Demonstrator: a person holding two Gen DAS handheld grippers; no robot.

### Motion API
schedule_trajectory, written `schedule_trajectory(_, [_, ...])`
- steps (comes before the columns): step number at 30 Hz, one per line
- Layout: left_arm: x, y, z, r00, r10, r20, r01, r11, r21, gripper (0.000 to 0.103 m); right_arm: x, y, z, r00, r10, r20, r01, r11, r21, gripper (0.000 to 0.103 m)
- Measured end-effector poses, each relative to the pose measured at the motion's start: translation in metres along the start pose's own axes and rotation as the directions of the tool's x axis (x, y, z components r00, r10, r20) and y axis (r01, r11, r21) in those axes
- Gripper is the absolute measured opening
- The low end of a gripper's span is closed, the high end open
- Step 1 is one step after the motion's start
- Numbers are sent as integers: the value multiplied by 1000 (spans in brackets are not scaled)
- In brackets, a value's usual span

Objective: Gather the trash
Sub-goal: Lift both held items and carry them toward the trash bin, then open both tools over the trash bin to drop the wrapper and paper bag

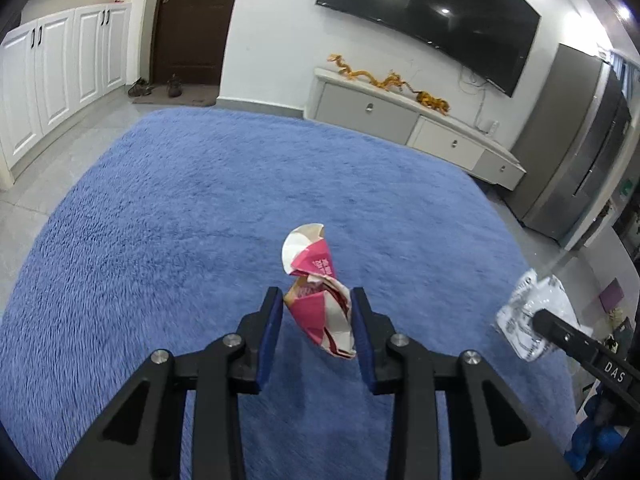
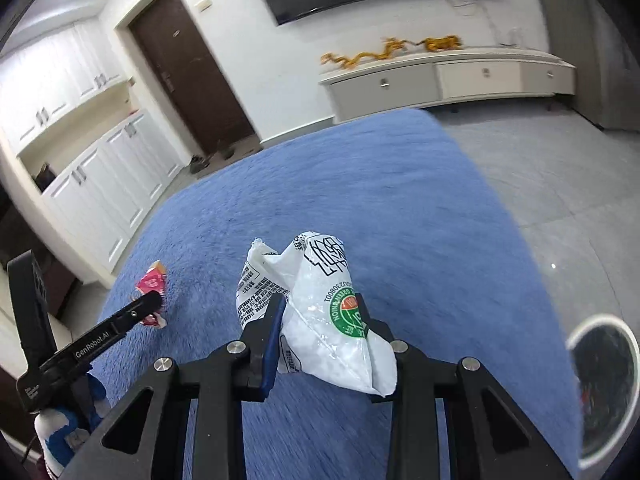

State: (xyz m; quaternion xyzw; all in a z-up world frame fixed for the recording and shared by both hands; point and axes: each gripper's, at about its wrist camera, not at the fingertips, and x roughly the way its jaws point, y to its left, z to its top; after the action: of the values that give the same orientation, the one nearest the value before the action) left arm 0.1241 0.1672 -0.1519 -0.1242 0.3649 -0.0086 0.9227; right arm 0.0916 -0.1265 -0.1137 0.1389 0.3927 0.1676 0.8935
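The left gripper (image 1: 316, 300) is clamped on a crumpled pink and white wrapper (image 1: 320, 300), held up off the floor, and the right gripper (image 2: 320, 312) is clamped on a crumpled white plastic bag (image 2: 320, 308) printed in black with a green and red round mark. Under both spreads a big blue shaggy rug (image 1: 200, 208) on grey floor tiles (image 2: 560, 184). A black TV (image 1: 432, 16) hangs on the far wall above a long low cabinet (image 1: 420, 120) bearing golden dragon figures (image 1: 384, 80). A round white-rimmed bin (image 2: 600, 384) stands just off the rug at the right edge of the right wrist view
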Motion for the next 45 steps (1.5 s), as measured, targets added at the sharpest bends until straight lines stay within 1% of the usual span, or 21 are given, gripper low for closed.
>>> schedule_trajectory(5, [-31,-32,-7,998,-41,38,39,998,51,32,-51,-22,-16,996,-56,66,52,997,61,30])
schedule_trajectory(9, [-57,-65,-18,995,-76,65,68,991,119,32,-90,-34,-28,987,-105,125,93,991,95,30])
schedule_trajectory(16, [-86,-116,-41,989,-124,77,105,972,210,32,-142,-44,-43,958,-193,211,171,978,120,30])
schedule_trajectory(21, [-95,-152,-53,987,-143,67,120,956,269,32,-164,-51,-54,938,-242,250,216,968,124,30])
schedule_trajectory(26, [-98,-188,-62,987,-154,53,128,933,337,32,-179,-78,-63,918,-284,275,244,954,172,30])
schedule_trajectory(29, [-96,-211,-68,987,-157,39,130,914,384,32,-187,-97,-67,904,-319,284,269,942,202,30])
schedule_trajectory(33, [-88,-243,-77,985,-170,6,149,884,444,32,-195,-121,-73,876,-386,288,326,916,236,30])
schedule_trajectory(37, [-70,-280,-80,976,-211,-54,210,847,489,32,-197,-157,-81,847,-458,269,386,879,281,30])
schedule_trajectory(41, [-39,-326,-88,951,-262,-163,309,805,507,32,-188,-196,-89,831,-511,217,427,838,340,30])
schedule_trajectory(45, [-10,-368,-99,926,-287,-244,375,764,525,33,-172,-242,-105,823,-551,136,458,787,413,30])
